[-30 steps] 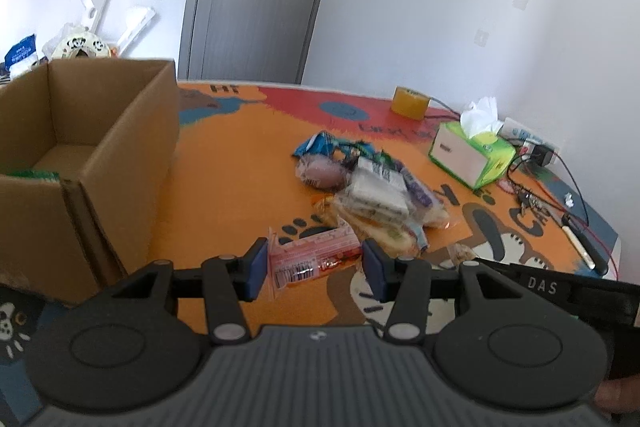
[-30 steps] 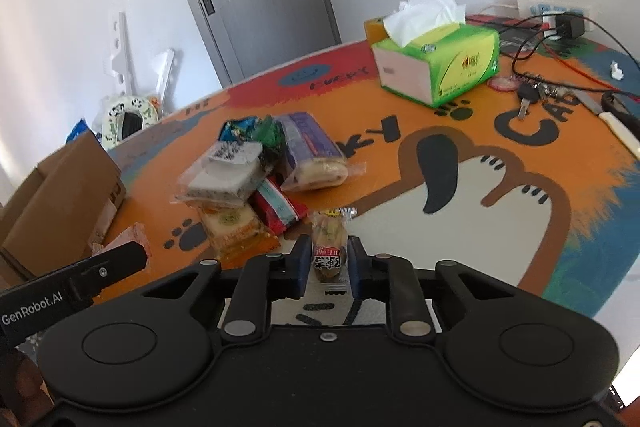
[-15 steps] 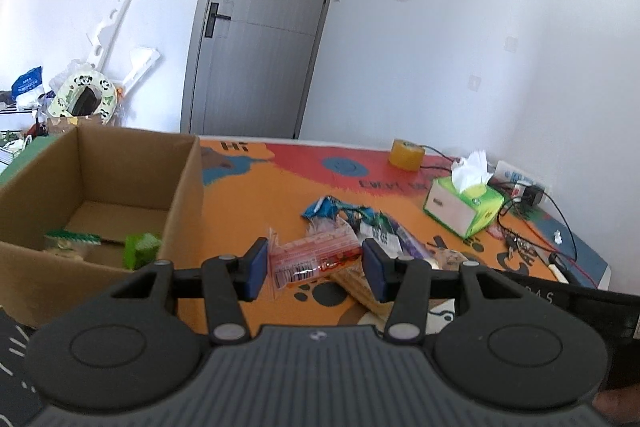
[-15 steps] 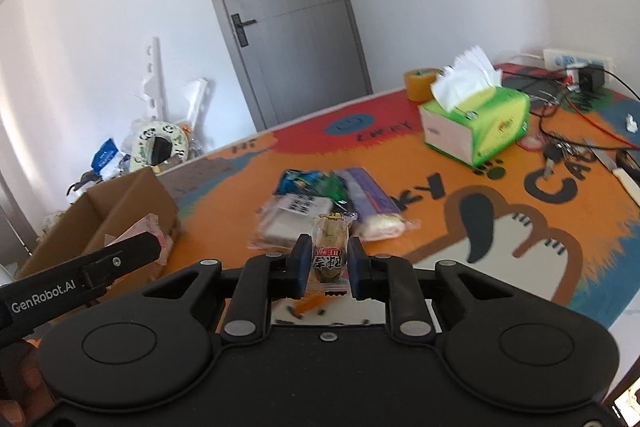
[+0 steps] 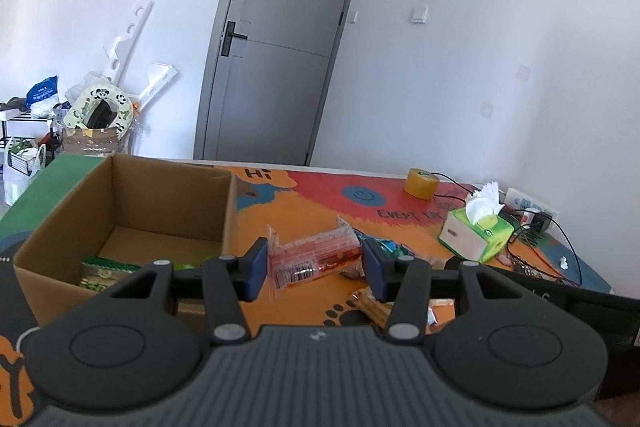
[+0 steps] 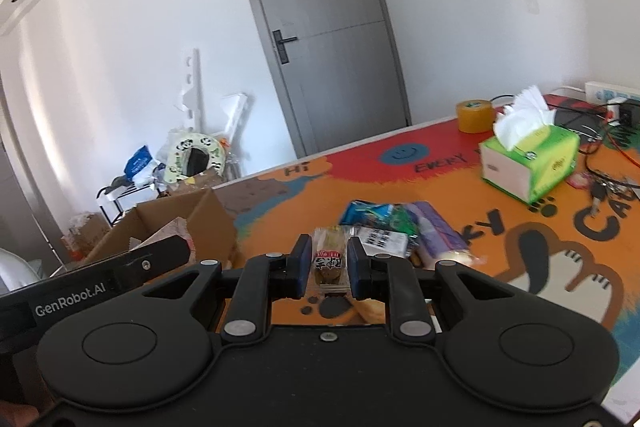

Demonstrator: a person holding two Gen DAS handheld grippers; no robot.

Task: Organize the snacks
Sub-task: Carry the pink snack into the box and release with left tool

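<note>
Both grippers carry snacks near the cardboard box

The left gripper pinches a pink packet just right of the box; the right gripper pinches a small brown snack further right, above the mat.

One cardboard box, one tissue box, perhaps seven snacks.
</note>
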